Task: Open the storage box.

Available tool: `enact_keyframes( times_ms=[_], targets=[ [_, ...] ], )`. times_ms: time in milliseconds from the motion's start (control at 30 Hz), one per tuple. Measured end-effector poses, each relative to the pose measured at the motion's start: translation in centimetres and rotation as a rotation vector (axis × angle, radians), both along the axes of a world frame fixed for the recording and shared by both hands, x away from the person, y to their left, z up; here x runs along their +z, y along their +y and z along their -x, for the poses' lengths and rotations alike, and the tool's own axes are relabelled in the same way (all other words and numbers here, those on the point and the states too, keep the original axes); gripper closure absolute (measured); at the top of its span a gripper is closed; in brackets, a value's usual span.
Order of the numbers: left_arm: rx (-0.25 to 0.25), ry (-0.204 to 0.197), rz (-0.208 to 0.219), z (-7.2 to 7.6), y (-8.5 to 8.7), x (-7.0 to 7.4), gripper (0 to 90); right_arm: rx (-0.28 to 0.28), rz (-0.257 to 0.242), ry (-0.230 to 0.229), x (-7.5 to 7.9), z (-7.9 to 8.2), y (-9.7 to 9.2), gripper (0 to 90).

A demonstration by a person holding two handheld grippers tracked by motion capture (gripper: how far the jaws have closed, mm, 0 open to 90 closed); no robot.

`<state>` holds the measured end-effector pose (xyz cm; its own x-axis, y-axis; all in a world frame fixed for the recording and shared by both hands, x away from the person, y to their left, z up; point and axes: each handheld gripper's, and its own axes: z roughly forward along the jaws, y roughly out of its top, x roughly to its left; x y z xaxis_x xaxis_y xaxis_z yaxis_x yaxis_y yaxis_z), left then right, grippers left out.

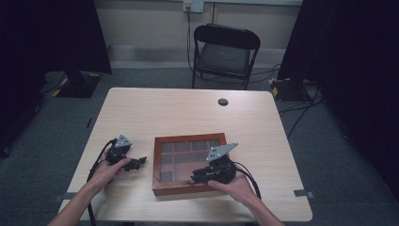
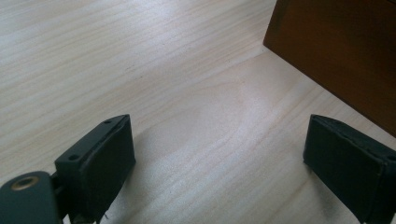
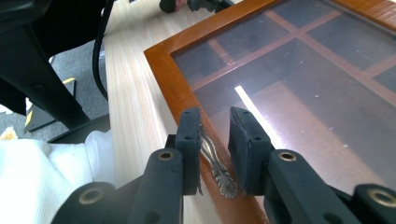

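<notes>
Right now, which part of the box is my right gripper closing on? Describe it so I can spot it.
Start at the wooden glass-lidded box on the light table. On its near frame edge, between the right gripper jaws, sits a small ornate metal handle. It is the one silvery, scrolled piece on plain reddish wood.

Dim, soft high view; sharp close-ups, bright glare streak on glass lid (image 3: 299, 84).

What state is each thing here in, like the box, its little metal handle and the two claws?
Wooden box: glass lid shut, flat on the table.
Metal handle: on the lid's front edge, between the right claw's pads.
Right claw: narrowed around the handle, gaps showing.
Left claw: open wide, empty.
Chair: unfolded, vacant.
</notes>
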<state>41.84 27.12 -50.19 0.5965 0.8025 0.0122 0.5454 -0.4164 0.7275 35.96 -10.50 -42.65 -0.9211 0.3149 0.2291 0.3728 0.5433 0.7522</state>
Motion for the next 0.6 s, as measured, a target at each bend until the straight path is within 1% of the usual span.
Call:
enact_keyframes(
  times_ms=[200,367,433,467,500,600],
  targets=[
    [0.000,0.000,0.000,0.0,0.0,0.0,8.1,0.011,0.013,-0.002,-0.5,0.0,0.1,75.1],
    [0.000,0.000,0.000,0.0,0.0,0.0,8.1,0.019,0.012,-0.010,-0.7,0.1,0.3,77.1],
    [0.000,0.000,0.000,0.0,0.0,0.0,8.0,0.031,0.024,-0.012,-0.9,0.1,0.4,78.0],
    [0.000,0.000,0.000,0.0,0.0,0.0,8.1,0.040,0.018,-0.009,-0.9,0.1,0.5,79.2],
    [0.000,0.000,0.000,0.0,0.0,0.0,8.1,0.042,0.026,-0.010,-1.0,0.1,0.6,80.0],
    [0.000,0.000,0.000,0.0,0.0,0.0,8.1,0.048,0.030,-0.014,-1.1,0.2,0.7,79.8]
  ],
)
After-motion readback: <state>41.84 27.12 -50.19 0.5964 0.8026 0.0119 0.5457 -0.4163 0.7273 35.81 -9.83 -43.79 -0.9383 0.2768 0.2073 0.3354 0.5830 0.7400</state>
